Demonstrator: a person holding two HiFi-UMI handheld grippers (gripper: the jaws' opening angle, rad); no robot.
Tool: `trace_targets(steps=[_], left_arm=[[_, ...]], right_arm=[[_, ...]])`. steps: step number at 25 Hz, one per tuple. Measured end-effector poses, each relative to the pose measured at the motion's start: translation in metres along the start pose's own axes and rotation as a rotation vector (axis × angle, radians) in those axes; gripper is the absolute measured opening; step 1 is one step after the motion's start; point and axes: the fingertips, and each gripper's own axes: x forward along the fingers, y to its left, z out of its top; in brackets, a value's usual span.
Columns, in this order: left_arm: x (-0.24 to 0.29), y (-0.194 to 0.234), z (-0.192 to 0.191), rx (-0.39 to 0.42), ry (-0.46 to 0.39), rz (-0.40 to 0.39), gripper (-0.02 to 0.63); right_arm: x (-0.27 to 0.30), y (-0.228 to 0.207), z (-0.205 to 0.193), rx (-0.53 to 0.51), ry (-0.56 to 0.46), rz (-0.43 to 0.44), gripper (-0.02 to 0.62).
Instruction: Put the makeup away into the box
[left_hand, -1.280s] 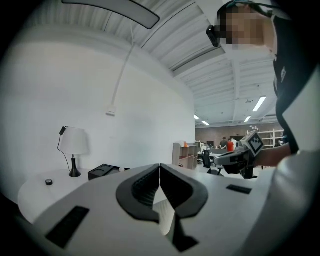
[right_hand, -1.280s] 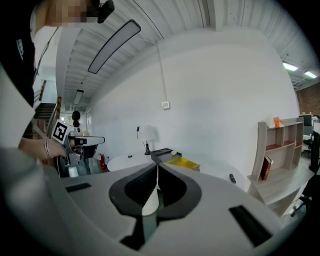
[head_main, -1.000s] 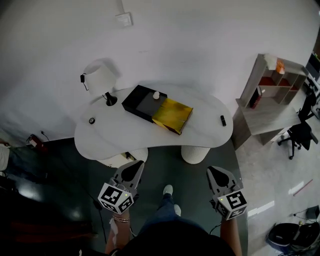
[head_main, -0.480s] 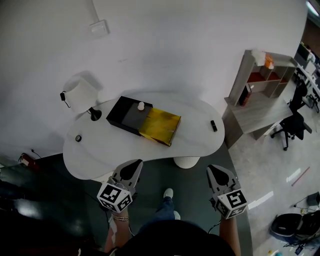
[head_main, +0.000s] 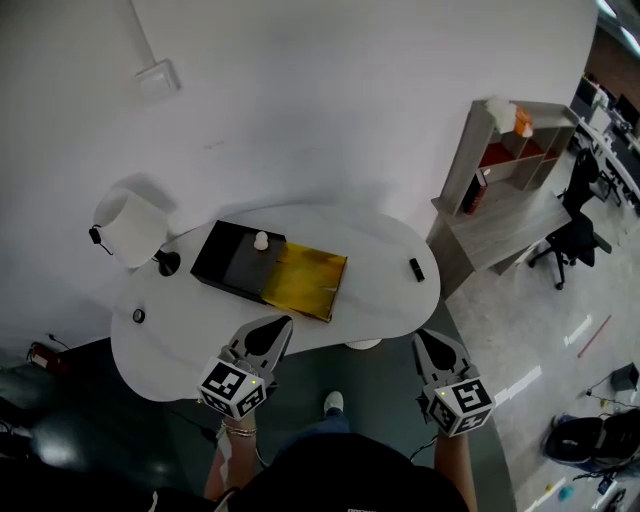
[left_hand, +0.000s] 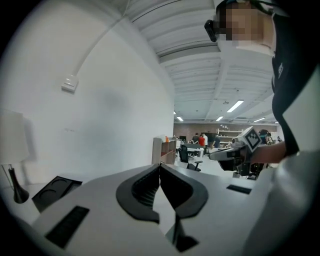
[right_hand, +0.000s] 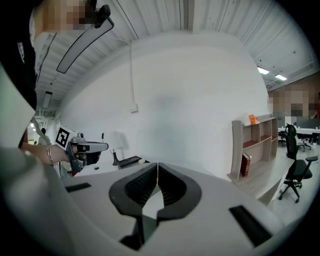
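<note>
On the white curved table (head_main: 370, 290) lies an open black box (head_main: 228, 265) with a gold lid (head_main: 305, 282) folded out to its right. A small white makeup item (head_main: 261, 240) stands in the box, and a small black item (head_main: 416, 268) lies near the table's right end. My left gripper (head_main: 278, 327) is shut and empty, just short of the table's near edge. My right gripper (head_main: 427, 342) is shut and empty too, off the table's right front corner. In the left gripper view the black box (left_hand: 55, 188) shows at the left.
A white table lamp (head_main: 128, 229) stands at the table's left end, with a small round dark object (head_main: 138, 315) in front of it. A grey shelf unit (head_main: 505, 165) and an office chair (head_main: 572, 235) stand to the right. The wall runs behind the table.
The table has drawn nearer to both grippers and shifted left in the head view as the person walked toward it. Both grippers stay shut.
</note>
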Motion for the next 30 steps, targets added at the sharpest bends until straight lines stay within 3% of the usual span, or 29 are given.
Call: trace_targets(steps=[14,30], left_arm=[[0.077,0.011,0.0,-0.019,0.015,-0.222,0.018],[0.105,-0.001,-0.022,-0.05,0.057,-0.342,0.018]], right_arm=[[0.029,-0.022,-0.002,0.065,0.012,-0.137,0.02],[0.029,-0.028,-0.009,0.081,0.054,-0.206,0.02]])
